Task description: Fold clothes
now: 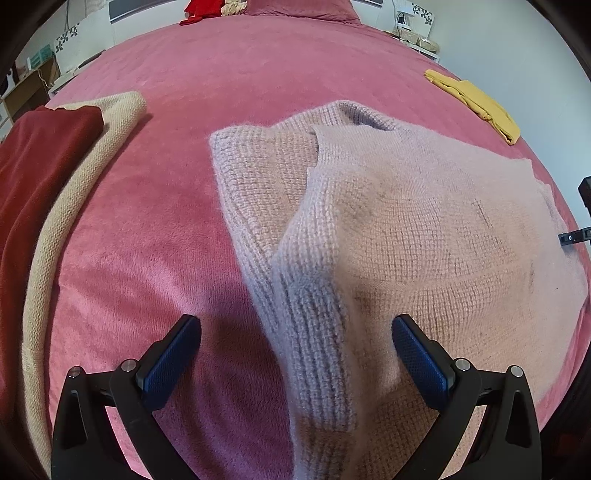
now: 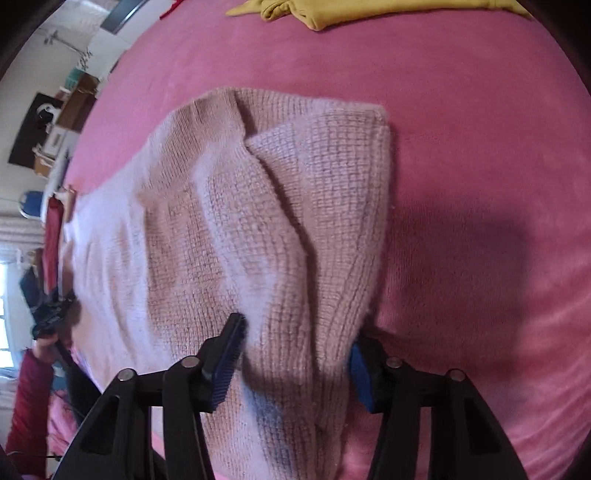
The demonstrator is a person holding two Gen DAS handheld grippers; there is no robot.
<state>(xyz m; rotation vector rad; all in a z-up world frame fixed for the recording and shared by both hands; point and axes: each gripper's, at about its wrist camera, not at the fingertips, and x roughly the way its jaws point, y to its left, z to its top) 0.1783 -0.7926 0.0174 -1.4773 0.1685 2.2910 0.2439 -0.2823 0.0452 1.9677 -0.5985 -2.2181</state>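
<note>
A pale pink knitted sweater [image 1: 424, 229] lies on the pink bed cover [image 1: 159, 229], with a sleeve folded across its body. My left gripper [image 1: 295, 343] is open, its blue pads either side of the sleeve's ribbed cuff [image 1: 314, 354], not closed on it. In the right wrist view the same sweater [image 2: 229, 229] fills the middle. My right gripper [image 2: 295, 354] is open, with the other folded sleeve [image 2: 332, 229] lying between its fingers and the cloth bunched against the right pad.
A folded dark red garment [image 1: 40, 170] on a beige knit [image 1: 92, 155] lies at the left. A folded yellow garment [image 1: 476, 103] lies at the far right, also in the right wrist view [image 2: 332, 11]. Red clothes [image 1: 199, 11] sit near the pillows. Furniture lines the walls.
</note>
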